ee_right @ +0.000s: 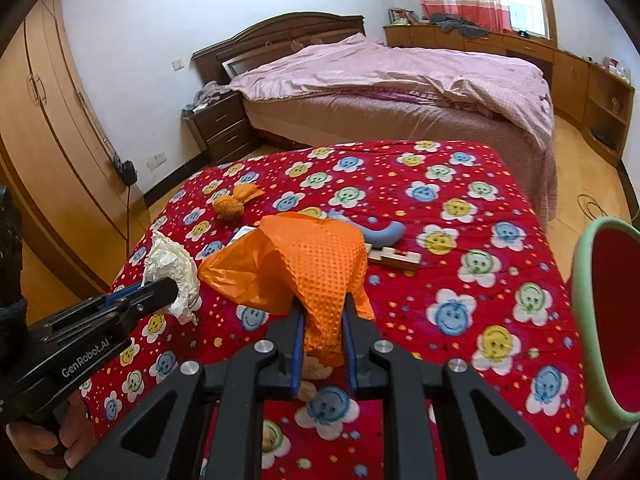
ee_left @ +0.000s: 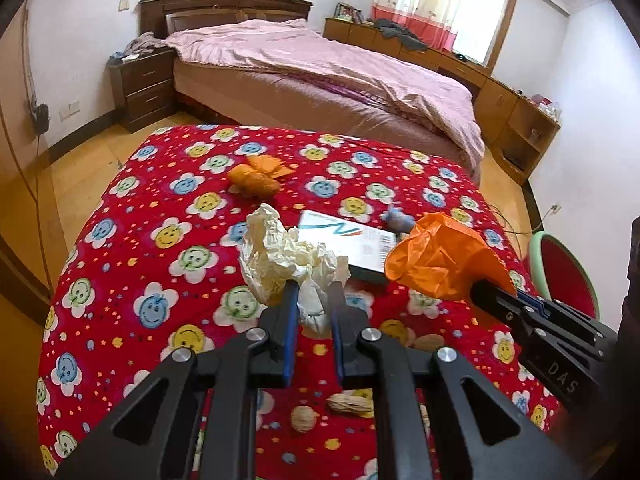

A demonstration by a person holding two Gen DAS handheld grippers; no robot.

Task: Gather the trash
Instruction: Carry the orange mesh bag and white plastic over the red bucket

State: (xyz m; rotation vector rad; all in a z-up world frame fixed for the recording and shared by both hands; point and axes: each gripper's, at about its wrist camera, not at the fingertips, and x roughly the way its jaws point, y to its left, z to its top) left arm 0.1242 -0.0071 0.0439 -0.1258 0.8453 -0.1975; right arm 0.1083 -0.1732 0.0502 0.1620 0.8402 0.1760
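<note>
While gripping, left tool (ee_left: 314,300) white paper (ee_left: 288,256), right tool (ee_right: 323,316) orange bag (ee_right: 308,268)

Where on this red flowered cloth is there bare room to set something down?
Free: the right part of the red flowered cloth, between the wooden block and the green-rimmed red bin. Crowded: centre-left, around the white booklet and orange knotted bundle.

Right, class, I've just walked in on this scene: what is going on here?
A person is collecting trash from a table with a red smiley-flower cloth, a gripper in each hand. The left gripper is shut on a crumpled white paper, and the right gripper is shut on an orange plastic bag, both lifted above the cloth. A red bin with a green rim stands at the right.
</note>
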